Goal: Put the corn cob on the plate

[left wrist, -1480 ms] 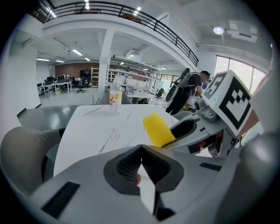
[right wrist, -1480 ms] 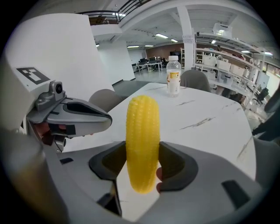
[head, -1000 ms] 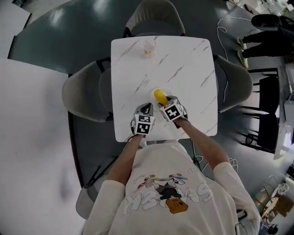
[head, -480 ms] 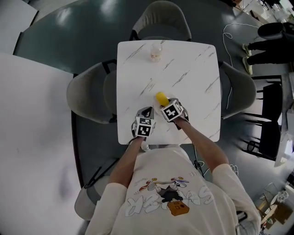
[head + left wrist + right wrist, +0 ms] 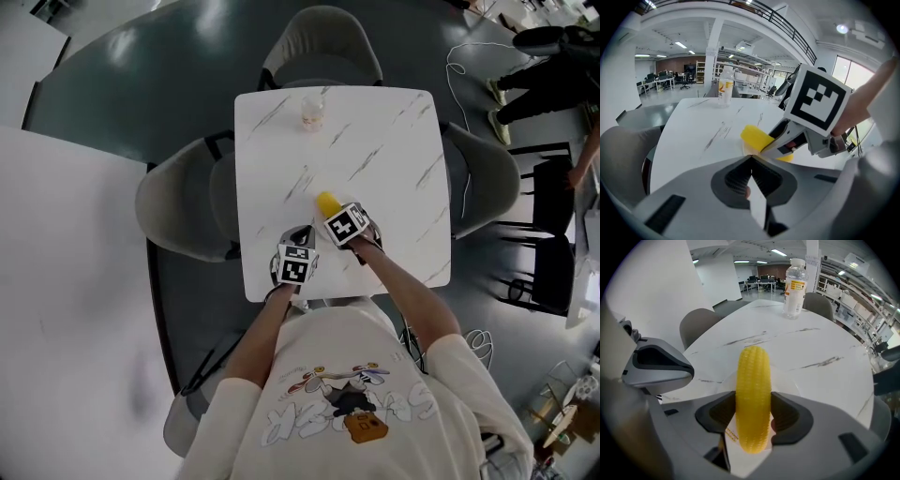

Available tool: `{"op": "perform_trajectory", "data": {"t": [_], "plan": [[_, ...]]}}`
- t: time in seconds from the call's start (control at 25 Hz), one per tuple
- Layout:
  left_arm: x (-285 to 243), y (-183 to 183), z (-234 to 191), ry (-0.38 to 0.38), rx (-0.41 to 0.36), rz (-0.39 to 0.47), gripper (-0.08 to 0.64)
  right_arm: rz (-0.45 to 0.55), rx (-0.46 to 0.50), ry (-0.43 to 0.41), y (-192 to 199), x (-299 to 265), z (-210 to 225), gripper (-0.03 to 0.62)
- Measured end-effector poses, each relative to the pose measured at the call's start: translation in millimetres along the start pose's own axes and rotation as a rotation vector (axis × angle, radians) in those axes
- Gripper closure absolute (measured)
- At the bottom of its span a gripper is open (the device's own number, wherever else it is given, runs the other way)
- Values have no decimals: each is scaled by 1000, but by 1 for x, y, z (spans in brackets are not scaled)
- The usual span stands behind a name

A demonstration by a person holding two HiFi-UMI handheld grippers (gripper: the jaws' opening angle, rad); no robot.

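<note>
A yellow corn cob point(image 5: 753, 397) is clamped between the jaws of my right gripper point(image 5: 753, 420), its far end pointing out over a white plate point(image 5: 787, 385) on the marble table. In the head view the corn cob point(image 5: 327, 202) sticks out ahead of the right gripper point(image 5: 339, 218) near the table's front middle. The left gripper view shows the same corn cob point(image 5: 756, 138) held by the right gripper, above the plate point(image 5: 746, 149). My left gripper point(image 5: 298, 246) sits just left of it, jaws closed together with nothing between them point(image 5: 751, 165).
A clear plastic bottle point(image 5: 311, 112) with an orange label stands at the table's far edge, bottle point(image 5: 794, 282). Grey chairs point(image 5: 183, 202) surround the white marble table point(image 5: 384, 159). A person's legs point(image 5: 544, 70) and cables show at the upper right floor.
The right gripper keeps hold of the corn cob over the plate, shifting only slightly; the head camera's framing drifted a little.
</note>
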State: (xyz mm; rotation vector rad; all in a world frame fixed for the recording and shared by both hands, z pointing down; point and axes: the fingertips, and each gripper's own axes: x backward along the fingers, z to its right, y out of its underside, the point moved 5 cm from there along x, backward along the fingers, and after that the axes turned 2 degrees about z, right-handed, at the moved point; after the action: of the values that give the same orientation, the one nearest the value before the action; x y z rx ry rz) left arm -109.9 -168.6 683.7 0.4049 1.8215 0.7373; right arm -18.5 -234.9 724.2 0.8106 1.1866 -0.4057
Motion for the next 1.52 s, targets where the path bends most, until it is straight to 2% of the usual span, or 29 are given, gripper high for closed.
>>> {"op": "perform_trajectory", "data": {"t": [0.12,0.24,0.44,0.52,0.72,0.84,1.12,1.28,1.52], "plan": [[-1,3,0,-2,5,-35,554,-16,-29,-20,2,4,1,370],[-1,2,0,0,6,-40,554,-81,-67,3,16,15,8,370],[-2,6,2,8,10,-31,554,-3,-120,-43,16,23,3,370],[0,4,2,9,12,-25,554,57,-139,-94,6,25,-7,370],[6,5,9,15,25,2,554,44,-125,12,21,36,6,370],[12,-1,8,12,49,27,554,84,-153,16,15,42,6,370],[26,0,6,6,56,43,554,142,-156,50,18,58,-1,370],[39,-5,9,22,57,66,554,208,-189,55,16,73,-5,370],[53,-17,12,32,68,114,554,269,-132,41,12,90,-19,371]]}}
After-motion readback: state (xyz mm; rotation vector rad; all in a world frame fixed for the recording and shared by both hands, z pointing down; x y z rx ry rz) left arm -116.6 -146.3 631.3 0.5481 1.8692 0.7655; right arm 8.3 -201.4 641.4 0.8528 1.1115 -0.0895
